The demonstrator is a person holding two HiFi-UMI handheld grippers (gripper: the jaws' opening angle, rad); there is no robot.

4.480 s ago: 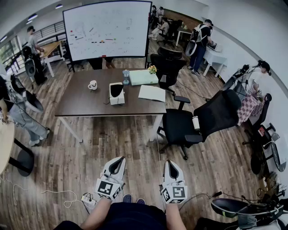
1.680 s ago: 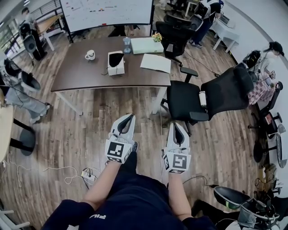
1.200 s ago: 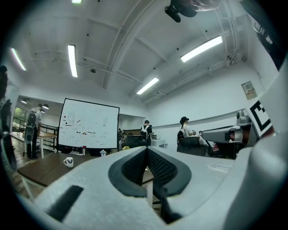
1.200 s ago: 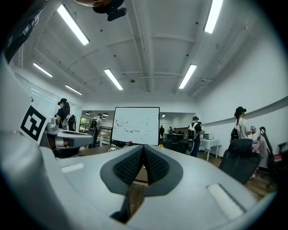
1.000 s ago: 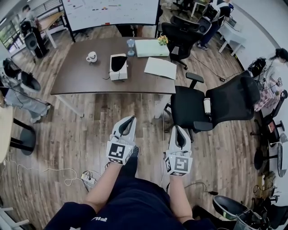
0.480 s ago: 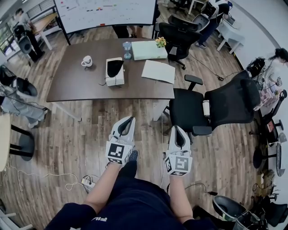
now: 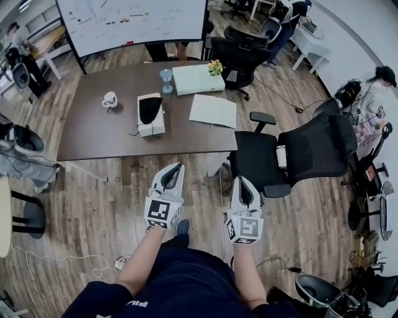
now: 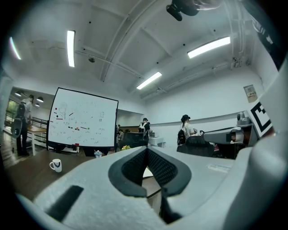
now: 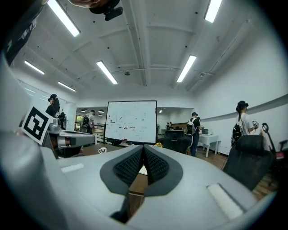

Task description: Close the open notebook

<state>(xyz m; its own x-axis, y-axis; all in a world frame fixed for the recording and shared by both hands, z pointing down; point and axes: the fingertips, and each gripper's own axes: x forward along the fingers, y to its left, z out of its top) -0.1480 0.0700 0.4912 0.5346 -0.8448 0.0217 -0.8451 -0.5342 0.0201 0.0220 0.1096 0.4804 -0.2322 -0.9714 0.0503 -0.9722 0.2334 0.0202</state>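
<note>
Nearest, white letters on the person's dark shirt read "FIL" (the rest is cut off). Both tools hang above the wooden floor: the left gripper and the right gripper each have their jaws pressed together on nothing. Beyond a black chair, the notebook lies open on the brown table, well apart from both, so nothing is done yet. Whiteboard marks are too small to read.
</note>
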